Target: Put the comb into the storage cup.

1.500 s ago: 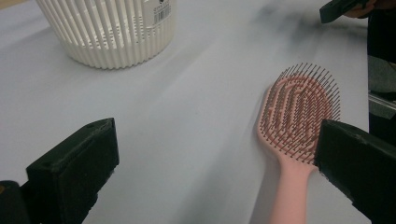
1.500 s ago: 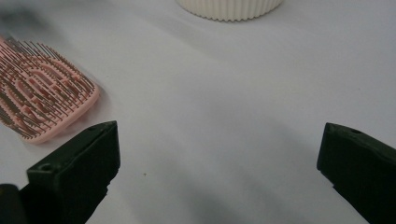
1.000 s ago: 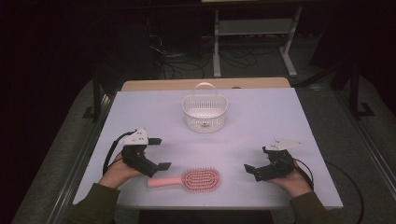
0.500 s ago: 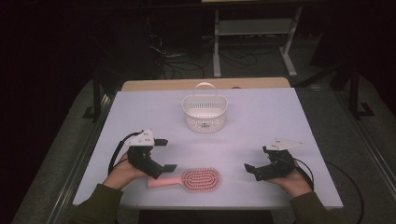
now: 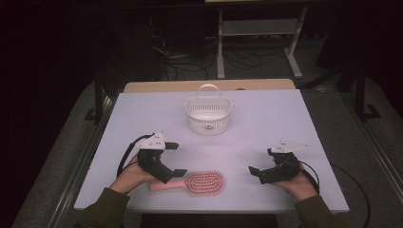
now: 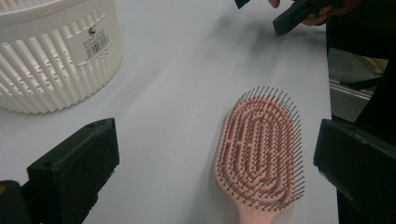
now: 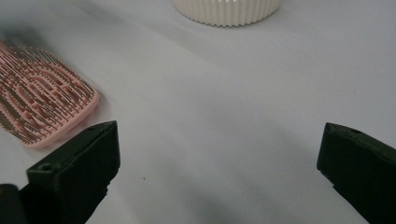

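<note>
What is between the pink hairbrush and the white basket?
Nothing: between the hairbrush and the basket there is bare table, seen in the high view and the left gripper view.

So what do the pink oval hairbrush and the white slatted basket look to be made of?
Pink oval hairbrush: seemingly matte moulded plastic, with thin, dark-tipped bristles. White slatted basket: likely slightly glossy rigid plastic, given its even moulded ribs and barcode sticker.

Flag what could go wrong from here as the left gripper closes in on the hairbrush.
1. The pink hairbrush lies flat, bristles up; the open left gripper sits over its handle, so the jaws might scrape the white table or slip off.
2. The white basket stands well behind the brush; a loose handle grip could let the head droop during the carry.
</note>
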A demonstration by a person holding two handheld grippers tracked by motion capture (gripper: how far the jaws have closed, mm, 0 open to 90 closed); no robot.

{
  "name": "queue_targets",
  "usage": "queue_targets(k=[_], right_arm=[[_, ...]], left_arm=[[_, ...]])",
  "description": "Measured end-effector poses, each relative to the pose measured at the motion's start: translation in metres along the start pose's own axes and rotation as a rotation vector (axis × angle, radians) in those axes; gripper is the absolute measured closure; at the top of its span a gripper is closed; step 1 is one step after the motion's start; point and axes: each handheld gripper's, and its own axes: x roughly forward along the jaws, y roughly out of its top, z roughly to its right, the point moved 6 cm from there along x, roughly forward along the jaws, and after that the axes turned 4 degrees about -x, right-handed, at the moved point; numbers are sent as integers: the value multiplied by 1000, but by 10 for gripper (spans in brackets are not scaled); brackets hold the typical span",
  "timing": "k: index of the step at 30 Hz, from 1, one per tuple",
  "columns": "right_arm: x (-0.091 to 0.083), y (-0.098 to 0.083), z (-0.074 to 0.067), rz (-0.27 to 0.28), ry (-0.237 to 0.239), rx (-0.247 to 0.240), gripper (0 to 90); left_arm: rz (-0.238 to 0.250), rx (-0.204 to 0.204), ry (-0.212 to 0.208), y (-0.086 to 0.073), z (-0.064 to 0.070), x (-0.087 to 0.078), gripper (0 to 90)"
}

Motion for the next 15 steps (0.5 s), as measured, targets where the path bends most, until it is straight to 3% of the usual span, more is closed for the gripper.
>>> queue_targets(k=[15], right_arm=[[0, 0, 0, -3, 1, -1, 0]], left_arm=[[-10, 16, -25, 3, 6, 11, 3]])
